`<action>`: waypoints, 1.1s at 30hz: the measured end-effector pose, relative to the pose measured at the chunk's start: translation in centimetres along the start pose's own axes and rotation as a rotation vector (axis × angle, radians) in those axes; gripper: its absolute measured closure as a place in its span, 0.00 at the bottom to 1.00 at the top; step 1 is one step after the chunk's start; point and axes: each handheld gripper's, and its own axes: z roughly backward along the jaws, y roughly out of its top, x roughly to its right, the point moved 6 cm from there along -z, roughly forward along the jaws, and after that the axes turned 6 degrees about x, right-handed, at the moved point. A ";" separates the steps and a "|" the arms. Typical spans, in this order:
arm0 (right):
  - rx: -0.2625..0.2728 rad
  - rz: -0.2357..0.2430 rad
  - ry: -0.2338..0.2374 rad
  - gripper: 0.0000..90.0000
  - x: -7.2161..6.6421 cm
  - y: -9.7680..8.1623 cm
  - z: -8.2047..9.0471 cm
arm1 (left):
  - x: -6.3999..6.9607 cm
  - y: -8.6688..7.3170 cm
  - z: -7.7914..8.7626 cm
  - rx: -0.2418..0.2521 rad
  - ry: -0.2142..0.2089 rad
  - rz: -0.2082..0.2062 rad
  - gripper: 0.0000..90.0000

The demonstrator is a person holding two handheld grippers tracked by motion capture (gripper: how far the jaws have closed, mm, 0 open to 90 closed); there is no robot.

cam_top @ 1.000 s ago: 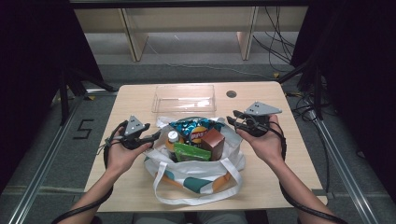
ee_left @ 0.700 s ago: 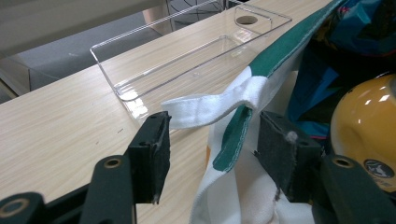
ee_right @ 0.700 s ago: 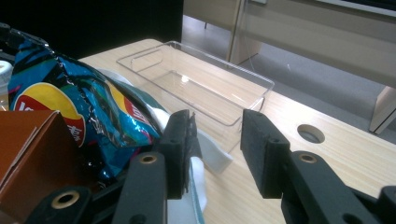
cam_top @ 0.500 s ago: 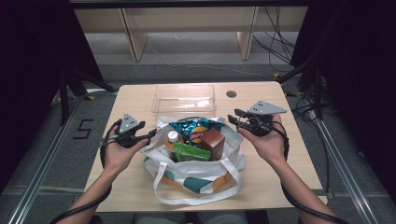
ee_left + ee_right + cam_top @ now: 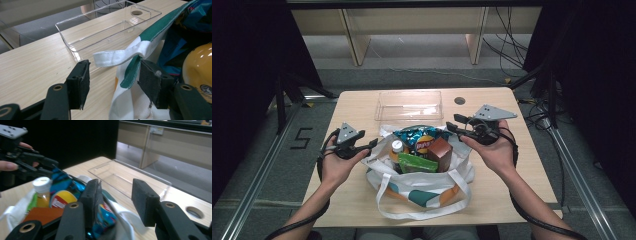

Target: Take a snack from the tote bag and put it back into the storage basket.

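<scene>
Presently the bag [image 5: 422,172], white with green trim, stands on the table [image 5: 362,105] between the two grippers, filled with goods. Left gripper [image 5: 371,144] is at the bag's left rim; its jaws stand apart and have just been opening, with the rim's green hem and a white strap loop [image 5: 117,56] lying between the pads, not pinched. Right gripper [image 5: 451,123] is at the bag's far right corner, jaws apart and just opening further; in the right gripper view one pad stands against the chip packet [image 5: 422,140] and the bag's edge, the other clear of them. A bottle [image 5: 397,150], a green pack [image 5: 418,163] and a brown box [image 5: 440,152] sit inside. A clear tray [image 5: 409,104] lies just beyond the bag.
</scene>
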 end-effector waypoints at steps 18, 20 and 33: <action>-0.096 -0.005 0.088 0.69 -1.0 -1.0 -2.9 | -0.1 0.0 0.0 0.005 -0.004 -0.002 0.42; -0.104 0.000 0.096 0.69 -0.9 -1.1 -3.1 | -0.2 0.0 0.0 0.006 -0.005 -0.008 0.41; -0.169 -0.009 0.080 0.89 -0.5 -2.1 -3.8 | -0.4 -0.1 -0.1 0.006 0.009 0.008 0.39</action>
